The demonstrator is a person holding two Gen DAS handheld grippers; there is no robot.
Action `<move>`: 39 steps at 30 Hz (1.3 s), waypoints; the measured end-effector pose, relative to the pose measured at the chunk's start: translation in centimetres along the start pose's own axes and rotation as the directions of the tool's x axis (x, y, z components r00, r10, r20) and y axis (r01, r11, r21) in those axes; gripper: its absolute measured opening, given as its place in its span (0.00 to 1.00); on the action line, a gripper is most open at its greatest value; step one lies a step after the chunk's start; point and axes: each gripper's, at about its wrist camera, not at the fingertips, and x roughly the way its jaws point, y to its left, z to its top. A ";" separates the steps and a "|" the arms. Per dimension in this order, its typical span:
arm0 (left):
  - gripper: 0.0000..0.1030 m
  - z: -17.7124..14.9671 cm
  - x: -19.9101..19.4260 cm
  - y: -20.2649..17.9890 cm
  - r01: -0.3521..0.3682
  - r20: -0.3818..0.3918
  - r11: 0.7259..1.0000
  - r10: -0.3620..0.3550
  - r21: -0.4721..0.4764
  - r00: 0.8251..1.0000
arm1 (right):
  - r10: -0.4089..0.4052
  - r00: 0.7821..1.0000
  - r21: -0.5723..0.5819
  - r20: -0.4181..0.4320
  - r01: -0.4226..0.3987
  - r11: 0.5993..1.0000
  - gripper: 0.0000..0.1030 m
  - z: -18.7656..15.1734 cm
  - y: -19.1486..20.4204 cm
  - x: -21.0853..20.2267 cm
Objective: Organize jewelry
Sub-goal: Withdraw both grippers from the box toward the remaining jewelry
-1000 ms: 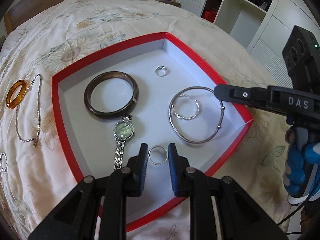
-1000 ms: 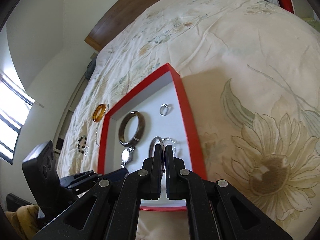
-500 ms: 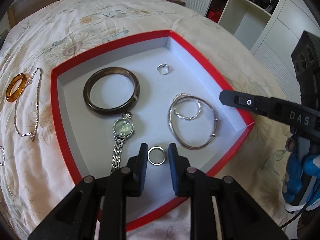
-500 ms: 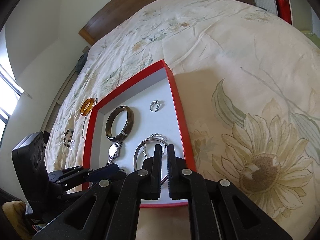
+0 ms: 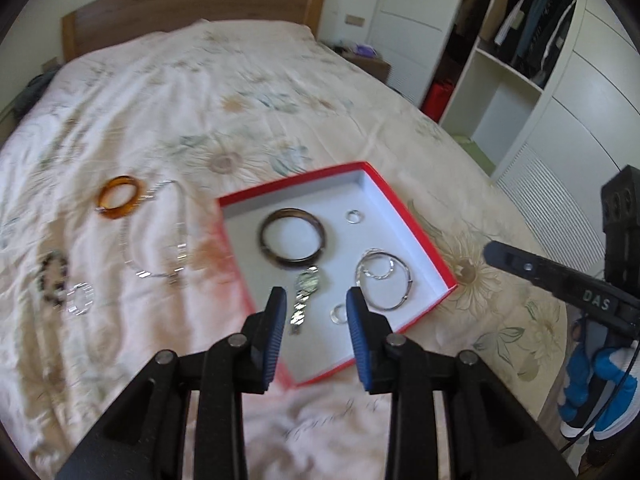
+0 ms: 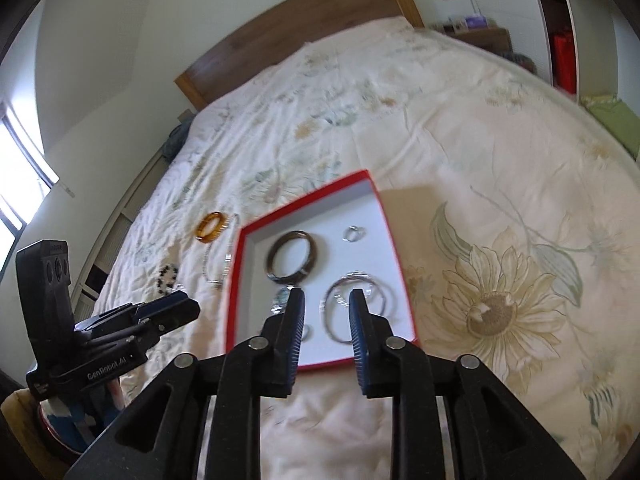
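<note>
A red box point(image 5: 420, 240) point(image 6: 396, 240) with a white floor lies on the bed. Inside it are a dark bangle point(image 5: 292, 242) point(image 6: 291, 254), a watch point(image 5: 306, 286), a small ring point(image 5: 354, 216) point(image 6: 354, 234), a silver bangle point(image 5: 386, 284) point(image 6: 356, 312) with a thin twisted hoop inside it, and a plain ring point(image 5: 338, 314). On the bedspread to the left lie an amber bangle point(image 5: 119, 197) point(image 6: 211, 227), a silver chain point(image 5: 160, 240), a dark bead bracelet point(image 5: 50, 270) point(image 6: 167, 276) and a crystal bracelet point(image 5: 80, 298). My left gripper point(image 5: 316, 300) and right gripper point(image 6: 326, 300) hang above the box, jaws opening, nothing between them.
A flowered bedspread point(image 5: 200, 120) covers the bed, with a wooden headboard point(image 5: 192, 8) at the far end. An open wardrobe point(image 5: 520, 60) with hanging clothes stands to the right. A window point(image 6: 16, 184) is on the left wall. A blue-gloved hand point(image 5: 592, 380) holds the right gripper.
Both grippers have risen and pulled back from the box, which now looks smaller. The plain ring and the silver bangle stay in the box. Both pairs of jaws stand wider than before.
</note>
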 end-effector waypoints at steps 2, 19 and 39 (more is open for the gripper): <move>0.29 -0.7 -1.8 0.5 -0.011 0.024 1.000 0.011 -0.013 1.000 | -0.001 1.000 -0.021 0.016 0.002 1.000 0.27 -0.7 1.6 -1.4; 0.29 -9.0 -16.5 4.6 -0.122 0.195 0.983 0.147 -0.137 0.970 | -0.034 0.996 -0.225 0.079 0.051 0.973 0.39 -8.4 13.4 -9.1; 0.52 -17.6 -30.0 12.7 -0.214 0.391 0.899 0.367 -0.381 0.844 | 0.078 0.988 -0.390 0.134 -0.019 0.921 0.62 -13.5 21.2 -14.2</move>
